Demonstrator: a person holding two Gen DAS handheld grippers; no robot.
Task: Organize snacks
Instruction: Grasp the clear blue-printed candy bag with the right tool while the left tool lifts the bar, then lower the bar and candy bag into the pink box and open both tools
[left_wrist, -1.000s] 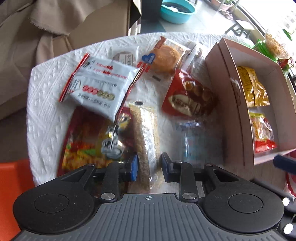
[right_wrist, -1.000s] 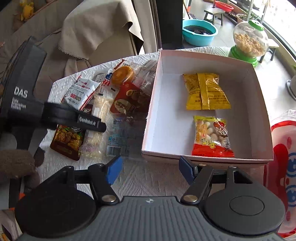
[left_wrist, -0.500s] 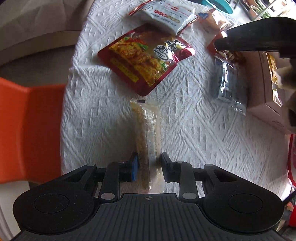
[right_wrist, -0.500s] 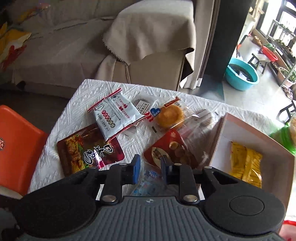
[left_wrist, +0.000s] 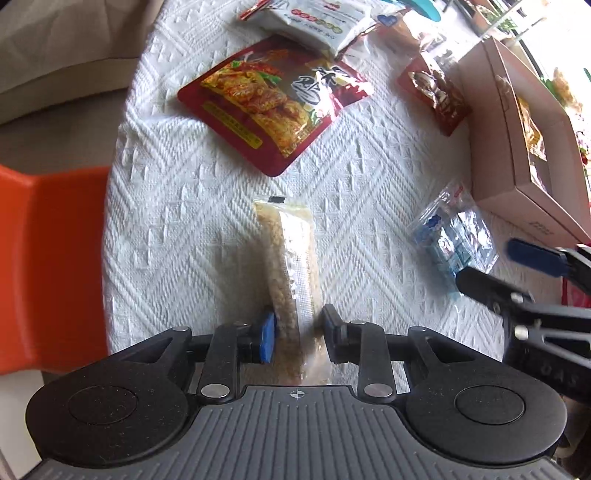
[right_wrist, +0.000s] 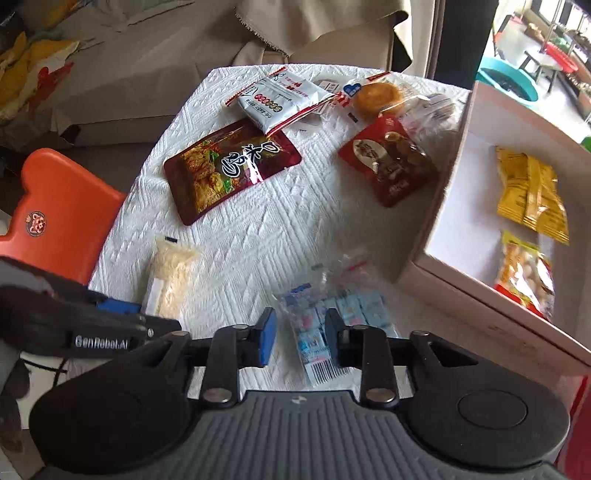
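A long clear-wrapped grain bar (left_wrist: 288, 266) lies on the white tablecloth near the front edge. My left gripper (left_wrist: 297, 332) is shut on its near end, also seen in the right wrist view as the left gripper (right_wrist: 136, 315) on the bar (right_wrist: 170, 273). A clear bag of small blue sweets (right_wrist: 332, 317) lies between the fingers of my right gripper (right_wrist: 299, 336), whose jaws are opening; the left pad stands clear of it. The pink box (right_wrist: 436, 221) at the right holds a yellow packet (right_wrist: 532, 192) and a red-yellow packet (right_wrist: 524, 273).
A dark red pouch (right_wrist: 229, 170), a white packet with red edges (right_wrist: 280, 99), a wrapped round cake (right_wrist: 376, 96) and a red packet (right_wrist: 391, 166) lie further back. An orange chair (right_wrist: 62, 206) stands at the table's left edge, a draped sofa behind.
My left gripper dragged the grain bar out of the pile to the front edge, then held still. My right gripper shut on the sweets bag, pulled it nearer, and its jaws have widened.
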